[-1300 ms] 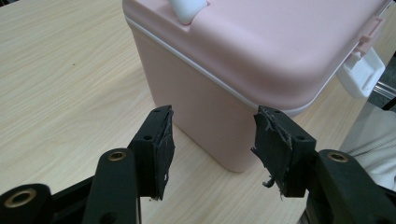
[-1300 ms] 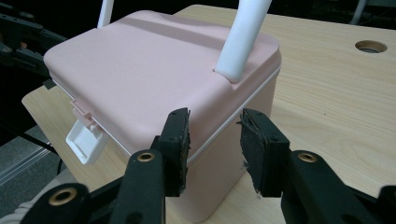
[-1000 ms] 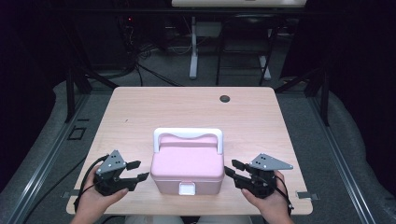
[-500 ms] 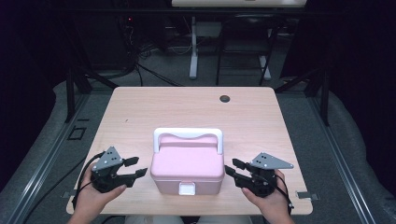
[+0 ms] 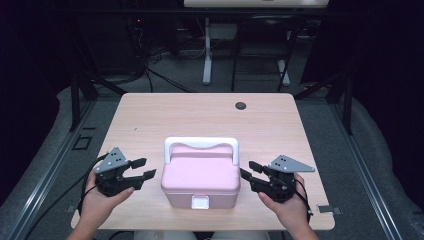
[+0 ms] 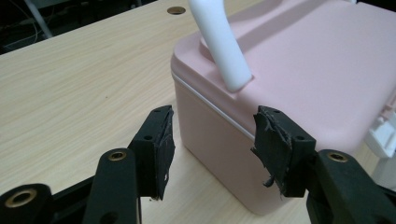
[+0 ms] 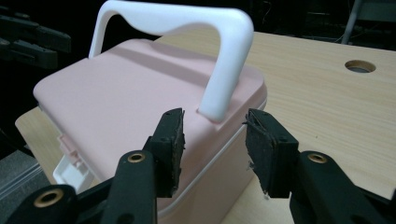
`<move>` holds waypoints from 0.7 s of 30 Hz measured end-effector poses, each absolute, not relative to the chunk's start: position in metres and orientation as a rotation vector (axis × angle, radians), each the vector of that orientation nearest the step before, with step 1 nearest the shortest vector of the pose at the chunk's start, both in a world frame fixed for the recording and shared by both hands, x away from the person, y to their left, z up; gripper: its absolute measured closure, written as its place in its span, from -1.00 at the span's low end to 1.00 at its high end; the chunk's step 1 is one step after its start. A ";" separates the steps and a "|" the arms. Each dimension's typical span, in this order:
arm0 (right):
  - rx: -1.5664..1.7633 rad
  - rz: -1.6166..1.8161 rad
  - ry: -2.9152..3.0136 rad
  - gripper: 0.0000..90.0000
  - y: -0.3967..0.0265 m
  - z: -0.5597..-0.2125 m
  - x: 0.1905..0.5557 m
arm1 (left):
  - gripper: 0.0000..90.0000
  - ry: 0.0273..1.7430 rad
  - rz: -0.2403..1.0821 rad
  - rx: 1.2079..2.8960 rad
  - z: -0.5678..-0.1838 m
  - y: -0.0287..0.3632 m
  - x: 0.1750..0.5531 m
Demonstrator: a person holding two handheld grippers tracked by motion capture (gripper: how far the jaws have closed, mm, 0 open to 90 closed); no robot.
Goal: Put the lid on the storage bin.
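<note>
The table (image 5: 150, 125) is a pale wood top, bare toward 12 o'clock except for a small round cable hole (image 5: 241, 105) near its far edge at about 1 o'clock. The pink box (image 5: 200, 177) sits at the near middle, toward 6 o'clock, lid down, with its white handle (image 5: 201, 144) standing upright along the far side of the lid and a white latch (image 5: 200, 202) on the front wall facing the person.

The left gripper (image 5: 141, 169) hangs at 9 o'clock of the box, just beside its left wall, jaws spread wide and holding nothing; in the left gripper view the box corner lies between and beyond the pads, not touched. The right gripper (image 5: 248, 170) mirrors it at 3 o'clock, likewise released and empty, aimed at the right end of the handle.

By the look of it, this is the approach: both tools are lined up on the box's sides before any contact. The next move probably calls for either closing in evenly from both sides to steady or lift the box, or bringing one gripper round to the latch at 6 o'clock while the other braces the lid.
</note>
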State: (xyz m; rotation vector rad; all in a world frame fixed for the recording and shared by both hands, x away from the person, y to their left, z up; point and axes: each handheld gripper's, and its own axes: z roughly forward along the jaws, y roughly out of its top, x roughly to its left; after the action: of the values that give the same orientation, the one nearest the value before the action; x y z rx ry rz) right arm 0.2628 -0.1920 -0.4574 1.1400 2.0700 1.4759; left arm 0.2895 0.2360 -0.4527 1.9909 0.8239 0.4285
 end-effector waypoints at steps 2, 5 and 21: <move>1.148 1.478 2.057 0.25 -0.192 -0.457 0.268 | 0.04 0.833 0.437 1.985 -0.452 0.236 0.294; 1.162 1.471 2.041 0.24 -0.192 -0.457 0.276 | 0.04 0.845 0.435 1.982 -0.450 0.237 0.303; 1.327 1.432 1.878 0.19 -0.218 -0.465 0.319 | 0.05 1.036 0.437 1.851 -0.464 0.268 0.345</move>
State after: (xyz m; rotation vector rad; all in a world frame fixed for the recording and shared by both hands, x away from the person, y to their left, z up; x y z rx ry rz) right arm 0.3193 -0.2183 -0.4648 1.3272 1.8781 1.4316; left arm 0.3446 0.2682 -0.4645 1.8514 1.0363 0.4368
